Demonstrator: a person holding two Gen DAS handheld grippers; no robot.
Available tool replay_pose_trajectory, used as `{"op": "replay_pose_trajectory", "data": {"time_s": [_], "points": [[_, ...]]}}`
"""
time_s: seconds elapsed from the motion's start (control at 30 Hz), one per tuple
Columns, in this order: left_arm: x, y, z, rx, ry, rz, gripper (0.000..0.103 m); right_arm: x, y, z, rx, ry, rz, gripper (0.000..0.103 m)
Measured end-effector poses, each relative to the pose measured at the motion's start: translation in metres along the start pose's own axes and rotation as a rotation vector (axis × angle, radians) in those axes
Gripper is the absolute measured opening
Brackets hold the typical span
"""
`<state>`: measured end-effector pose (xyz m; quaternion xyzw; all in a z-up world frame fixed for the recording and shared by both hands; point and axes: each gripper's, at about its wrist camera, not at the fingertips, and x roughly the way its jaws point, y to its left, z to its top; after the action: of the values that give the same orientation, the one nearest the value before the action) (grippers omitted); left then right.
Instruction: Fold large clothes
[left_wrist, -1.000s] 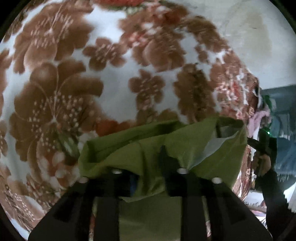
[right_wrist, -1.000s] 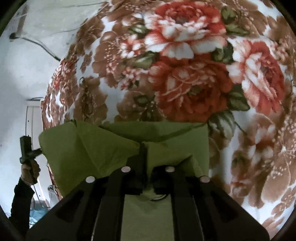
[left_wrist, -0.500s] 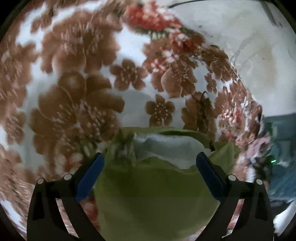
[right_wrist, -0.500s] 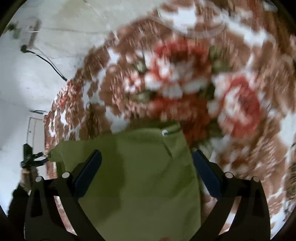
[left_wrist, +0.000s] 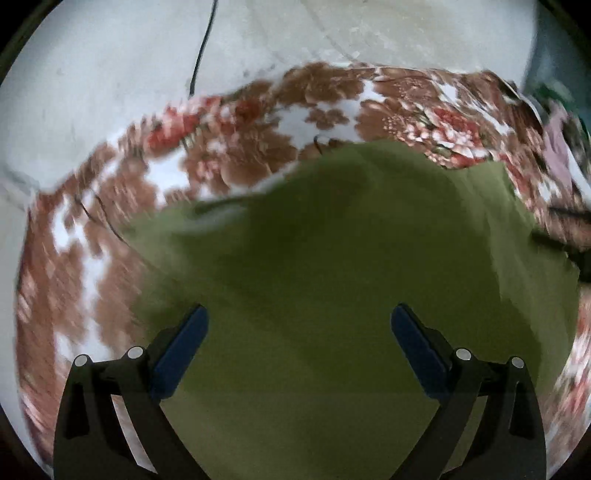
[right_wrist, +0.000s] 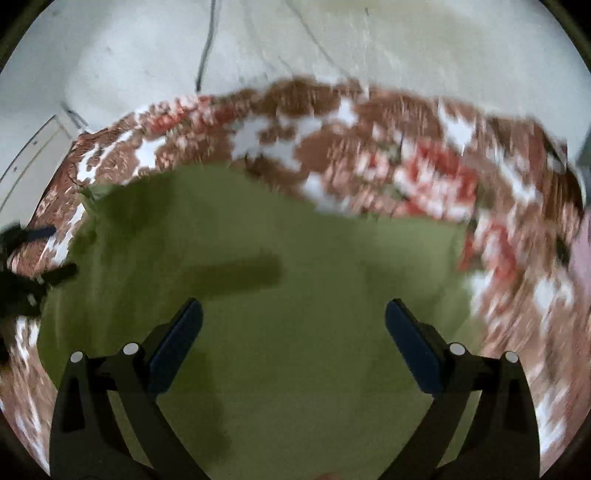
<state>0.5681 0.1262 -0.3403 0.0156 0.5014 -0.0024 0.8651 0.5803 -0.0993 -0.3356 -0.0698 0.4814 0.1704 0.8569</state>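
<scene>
where the olive-green garment (left_wrist: 332, 280) lies, it spreads flat over the floral blanket (left_wrist: 236, 155), filling the lower middle of both wrist views, with its far edge running ragged across the brown-and-red flower print. in the left wrist view the cloth reaches from near the blanket's left side across to its right side, where a squared corner (left_wrist: 495, 173) of the garment sits against the pattern; a paler fold or lining shows along its far left edge, though blur keeps the detail unclear. in the right wrist view the same green cloth (right_wrist: 295, 295) carries a dark bar-shaped shadow across its middle, and its left corner lies near the blanket's left edge. the left gripper (left_wrist: 299, 325) hangs over the garment with its jaws spread wide, blue pads (left_wrist: 181, 347) well apart and nothing between them. the right gripper (right_wrist: 293, 319) is likewise spread wide over the cloth, its blue pads (right_wrist: 413, 343) holding nothing. at the left edge of the right wrist view a dark, blurred shape, seemingly the other tool (right_wrist: 26, 266), sits just beside the garment's left side. beyond the blanket's far edge rises a pale, stained wall (right_wrist: 406, 48), with a thin dark cable (left_wrist: 201, 48) hanging down it toward the blanket. a white frame or panel (right_wrist: 29, 155) shows at the far left of the right wrist view. pinkish fabric (left_wrist: 557, 155) lies at the blanket's right edge in the left wrist view, too blurred to tell more.
</scene>
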Motion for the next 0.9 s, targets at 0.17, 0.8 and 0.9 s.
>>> {"op": "replay_pose_trajectory", "data": {"time_s": [0.17,0.8,0.9], "points": [[0.05,0.009,-0.003,-0.11,0.074,-0.007,0.097,0.034,0.025,-0.019,-0.09,-0.017,-0.147,0.098],[0.046,0.117,-0.031,-0.131,0.075,0.279,0.097,0.033,-0.078,-0.022,-0.004,0.011,-0.272,0.098],[0.007,0.095,-0.027,-0.107,0.005,0.189,0.097,0.004,-0.071,-0.022,0.002,-0.021,-0.212,0.098]]}}
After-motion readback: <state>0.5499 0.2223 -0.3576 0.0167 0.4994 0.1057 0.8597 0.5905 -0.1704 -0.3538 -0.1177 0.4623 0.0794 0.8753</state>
